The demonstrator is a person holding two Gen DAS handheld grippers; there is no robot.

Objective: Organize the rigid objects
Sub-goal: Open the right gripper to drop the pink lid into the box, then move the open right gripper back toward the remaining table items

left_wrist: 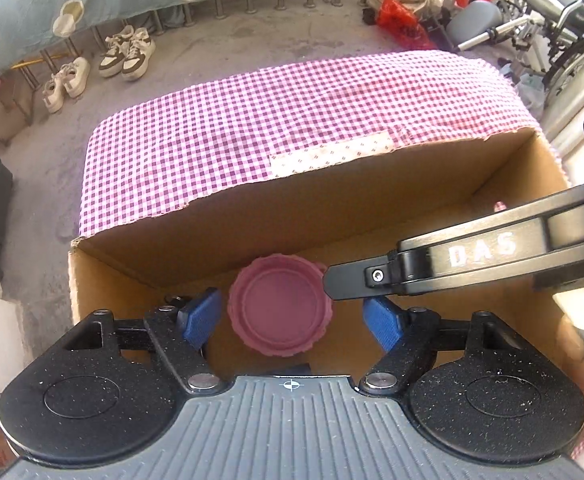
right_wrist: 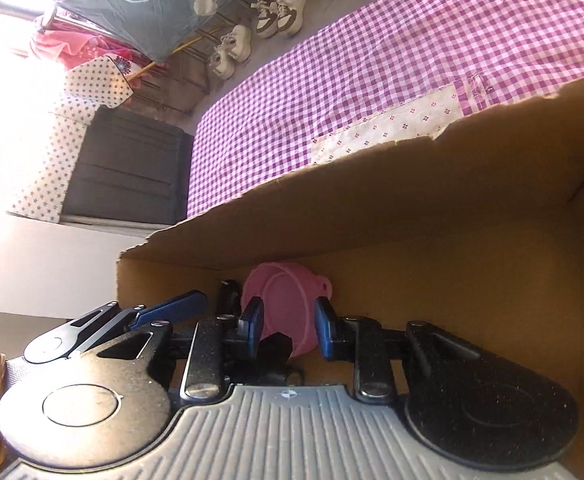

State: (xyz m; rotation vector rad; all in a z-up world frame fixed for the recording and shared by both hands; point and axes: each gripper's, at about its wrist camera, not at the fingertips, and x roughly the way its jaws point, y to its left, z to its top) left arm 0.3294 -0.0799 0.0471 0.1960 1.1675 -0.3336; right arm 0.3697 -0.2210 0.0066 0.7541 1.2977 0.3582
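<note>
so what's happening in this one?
Both handheld grippers are down inside a cardboard box that sits on a checked cloth. The left gripper is open, its blue pads either side of a pink round lid-like piece without touching it. The right gripper reaches in from the side, also open around the pink piece. Nothing looks clamped.

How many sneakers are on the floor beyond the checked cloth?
4, all on the floor: two brown-and-white sneakers side by side, and two white sneakers left of them. Others may be hidden.
</note>
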